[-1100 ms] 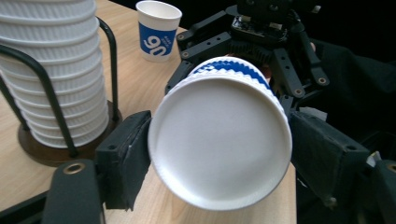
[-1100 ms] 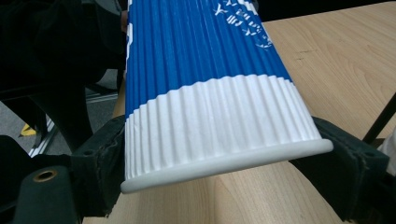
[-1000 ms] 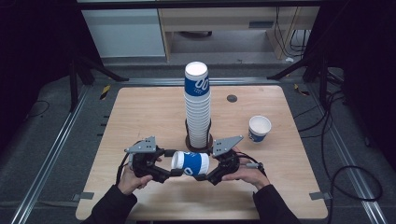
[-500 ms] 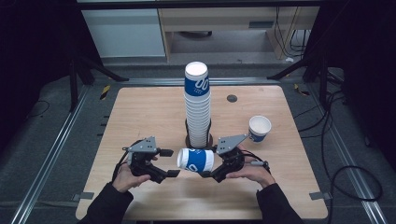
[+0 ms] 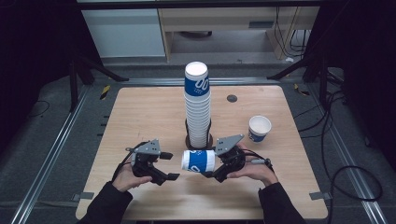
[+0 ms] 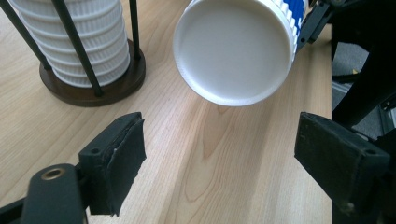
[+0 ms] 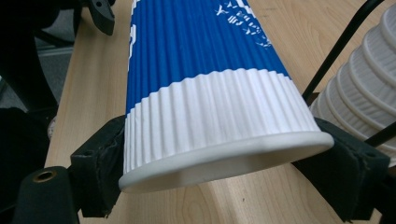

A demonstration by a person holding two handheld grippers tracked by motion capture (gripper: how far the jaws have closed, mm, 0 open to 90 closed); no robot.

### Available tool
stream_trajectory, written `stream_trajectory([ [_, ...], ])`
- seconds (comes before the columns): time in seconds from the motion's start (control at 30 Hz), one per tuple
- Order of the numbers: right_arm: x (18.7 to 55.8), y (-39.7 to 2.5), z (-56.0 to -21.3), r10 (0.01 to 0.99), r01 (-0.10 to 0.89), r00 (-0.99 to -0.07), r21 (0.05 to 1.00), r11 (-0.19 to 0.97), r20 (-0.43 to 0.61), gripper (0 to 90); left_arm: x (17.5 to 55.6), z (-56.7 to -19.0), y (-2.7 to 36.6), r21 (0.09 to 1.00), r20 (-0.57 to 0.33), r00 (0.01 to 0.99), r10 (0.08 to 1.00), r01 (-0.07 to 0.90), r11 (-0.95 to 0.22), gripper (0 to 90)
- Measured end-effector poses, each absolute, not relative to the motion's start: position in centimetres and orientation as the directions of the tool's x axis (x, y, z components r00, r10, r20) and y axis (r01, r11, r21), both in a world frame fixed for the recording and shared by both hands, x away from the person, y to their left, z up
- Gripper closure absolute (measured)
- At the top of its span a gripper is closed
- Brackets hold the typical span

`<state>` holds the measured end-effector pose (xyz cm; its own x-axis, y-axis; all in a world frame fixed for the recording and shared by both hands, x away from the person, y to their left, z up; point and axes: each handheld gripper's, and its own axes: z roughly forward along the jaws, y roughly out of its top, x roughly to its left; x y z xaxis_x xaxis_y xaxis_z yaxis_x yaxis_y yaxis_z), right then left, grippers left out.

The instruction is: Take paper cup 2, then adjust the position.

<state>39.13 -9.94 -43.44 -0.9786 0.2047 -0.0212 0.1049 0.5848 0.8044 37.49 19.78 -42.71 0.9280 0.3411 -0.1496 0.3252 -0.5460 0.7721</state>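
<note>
Right claw (image 5: 215, 169) is clamped near the rim of a ribbed paper cup (image 5: 198, 160) (blue band, white ends), held horizontally above the pale wood-grain table (image 5: 140, 116). Left claw (image 5: 169, 166), at the cup's 9 o'clock, stands apart, empty. At 12 o'clock: cup stack (image 5: 197, 105) in a wire holder; dark floor beyond.

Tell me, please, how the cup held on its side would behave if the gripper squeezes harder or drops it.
The cup looks like thin ribbed paper, so probably light and easily crushed at the rim where the right gripper clamps it. The ribs likely prevent slipping. Dropped on the table, it would probably roll in a curve, being tapered.
</note>
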Motion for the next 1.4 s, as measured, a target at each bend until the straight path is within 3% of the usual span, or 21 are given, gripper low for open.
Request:
stream_trajectory([
  [0.33, 38.5, -8.6, -43.9, 0.154, 0.065, -0.987, 0.736, 0.674, -0.053, 14.8, 37.0, -43.0, 18.7, 0.728, -0.120, 0.947, 0.298, 0.288, -0.622, 14.4],
  [0.87, 37.4, -6.6, -44.4, 0.049, 0.000, -0.998, 0.723, 0.691, -0.047, 15.9, 36.3, -43.7, 16.7, 0.667, -0.098, 0.970, 0.221, 0.228, -0.709, 14.8],
  [1.13, 37.2, -6.1, -44.7, 0.033, -0.013, -0.998, 0.712, 0.702, -0.051, 15.4, 36.1, -43.8, 16.5, 0.663, -0.095, 0.976, 0.198, 0.211, -0.718, 25.8],
  [1.4, 37.5, -6.3, -44.6, 0.058, 0.023, -0.998, 0.741, 0.671, -0.022, 11.8, 36.2, -43.5, 16.9, 0.682, -0.082, 0.974, 0.209, 0.208, -0.701, 26.3],
])
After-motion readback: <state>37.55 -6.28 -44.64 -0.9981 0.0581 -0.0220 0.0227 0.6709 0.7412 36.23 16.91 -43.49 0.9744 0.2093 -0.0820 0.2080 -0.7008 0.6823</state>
